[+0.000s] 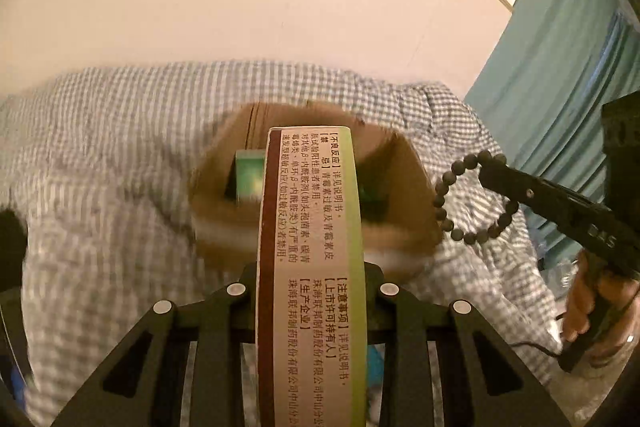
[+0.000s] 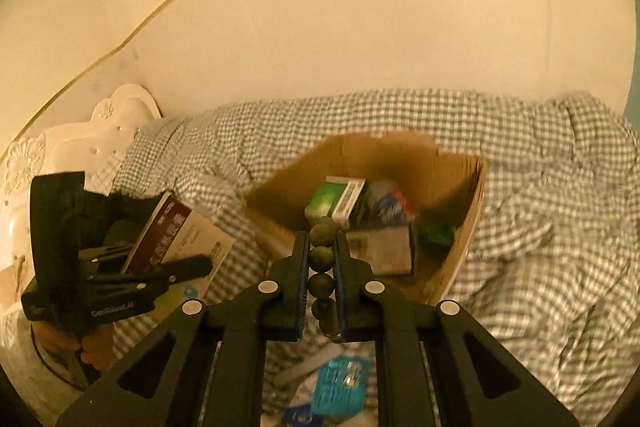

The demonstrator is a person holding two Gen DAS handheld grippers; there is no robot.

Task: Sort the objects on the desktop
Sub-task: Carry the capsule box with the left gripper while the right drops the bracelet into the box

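Note:
My left gripper is shut on a long medicine box with a brown and green stripe and printed text, held up above the bed. In the right wrist view that left gripper and the medicine box hang at the left. My right gripper is shut on a dark bead bracelet, its beads stacked between the pads. From the left wrist view the bracelet dangles as a loop from the right gripper. An open cardboard box lies ahead of both grippers, tilted on the bedding.
The cardboard box holds a green-white carton and several other packets. Checked bedding covers the bed. A teal packet lies below my right gripper. A white carved headboard stands left; a teal curtain hangs right.

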